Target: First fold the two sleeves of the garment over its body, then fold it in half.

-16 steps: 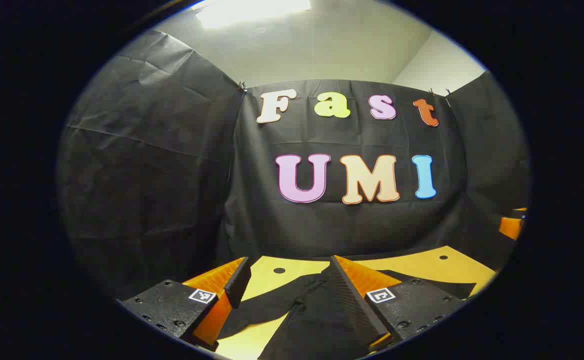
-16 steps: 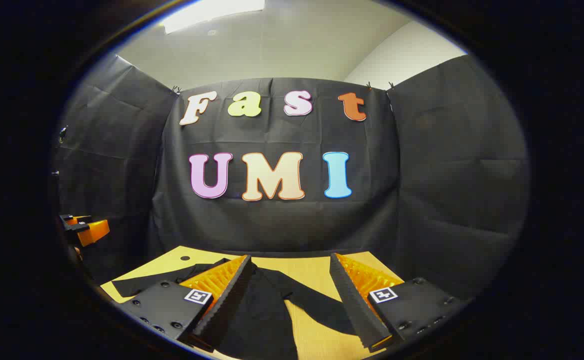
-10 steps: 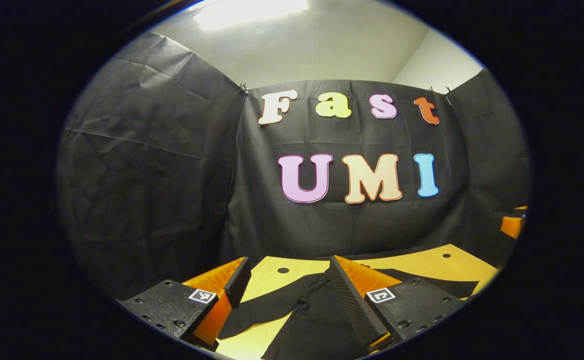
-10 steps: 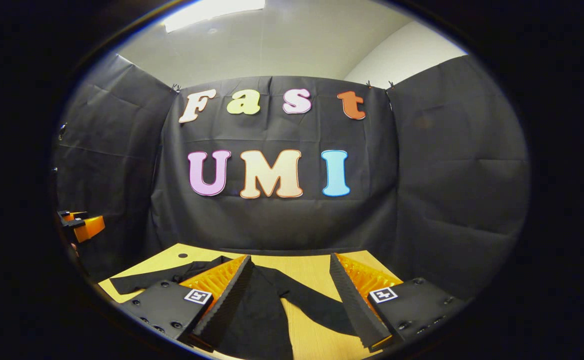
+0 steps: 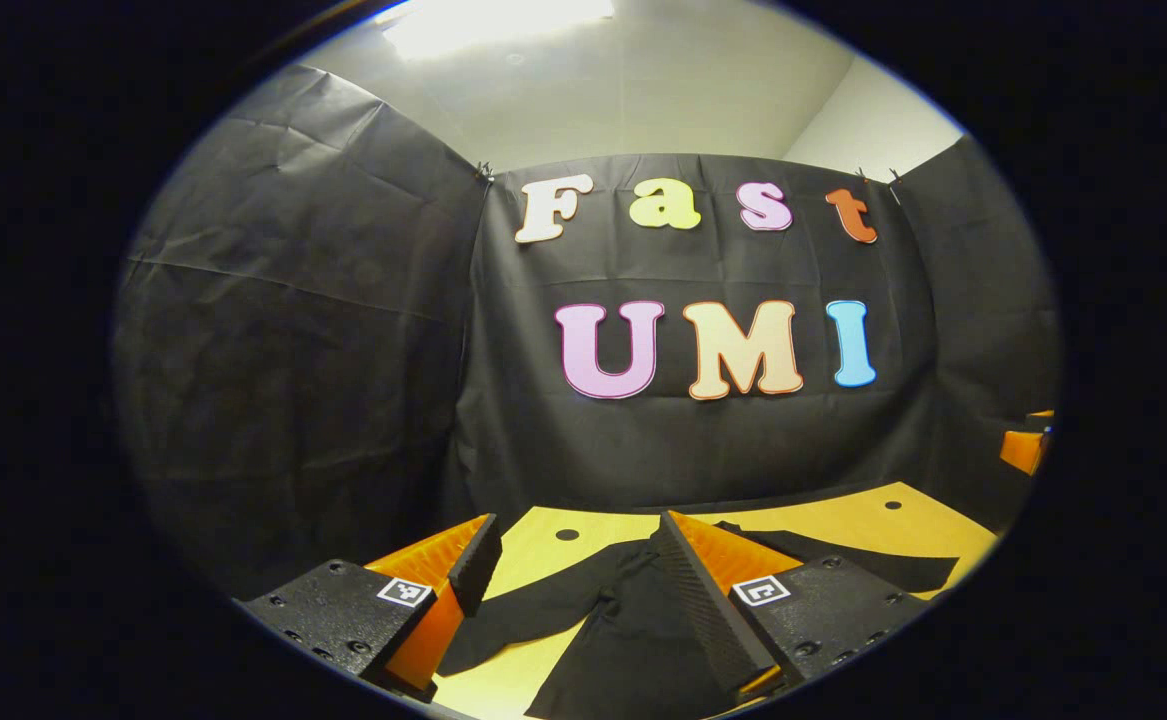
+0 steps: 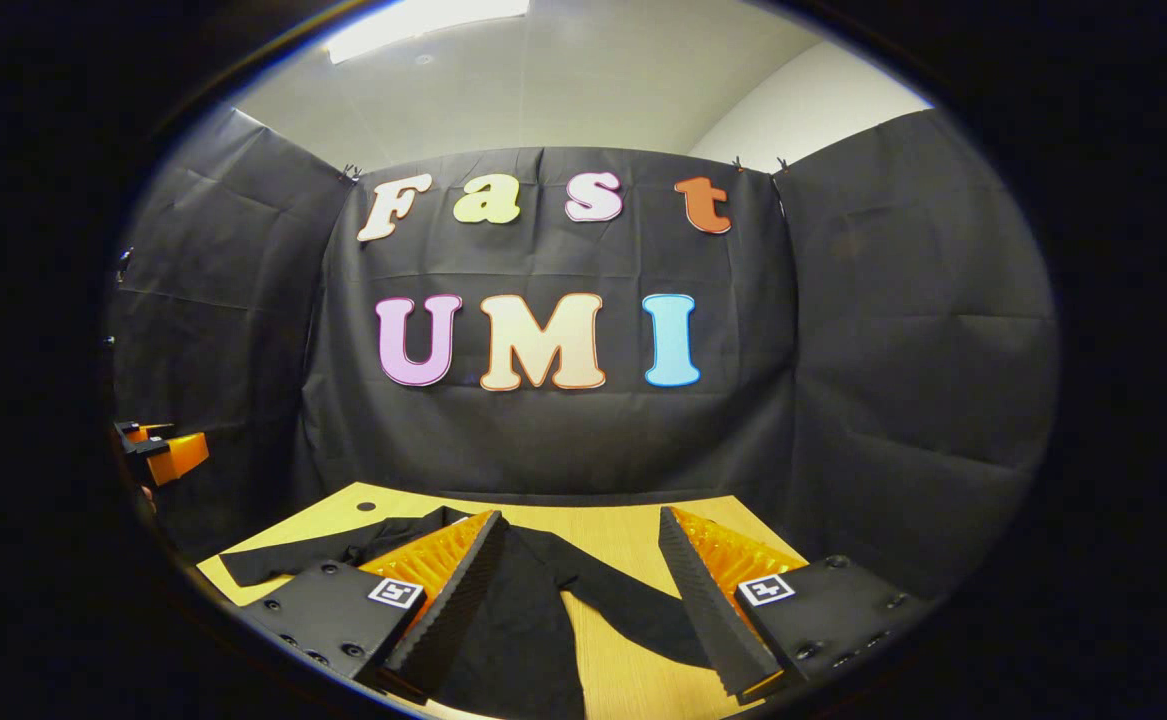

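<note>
One table [image 6: 633, 545], wooden and pale, carries one dark long-sleeved garment [image 6: 523, 620] spread flat, its body running toward six o'clock in the right gripper view. Two sleeves are splayed outward: one sleeve [image 6: 288, 560] reaches toward nine o'clock, the other sleeve [image 6: 633, 605] angles toward four o'clock. Neither lies over the body, so by my reading the task has not yet begun; the first sleeve fold is the step in hand.

Two grippers hover above the cloth. The right gripper [image 6: 578, 590] has its jaws spread wide with nothing between them, the garment's body and a strip of bare table showing through the gap. In the left gripper view, the left gripper [image 5: 573, 590] is likewise wide apart and holds nothing, with the near sleeve [image 5: 533, 610] lying below the gap at six o'clock. Each view also catches the other gripper far out at the edge: at three o'clock [image 5: 1023, 448] and at nine o'clock [image 6: 165, 452].

The next move likely calls for one gripper to descend onto a cuff, pinch the thin fabric off the table, and carry it inward across the body. Two small round holes [image 5: 567, 534] mark the tabletop.
</note>
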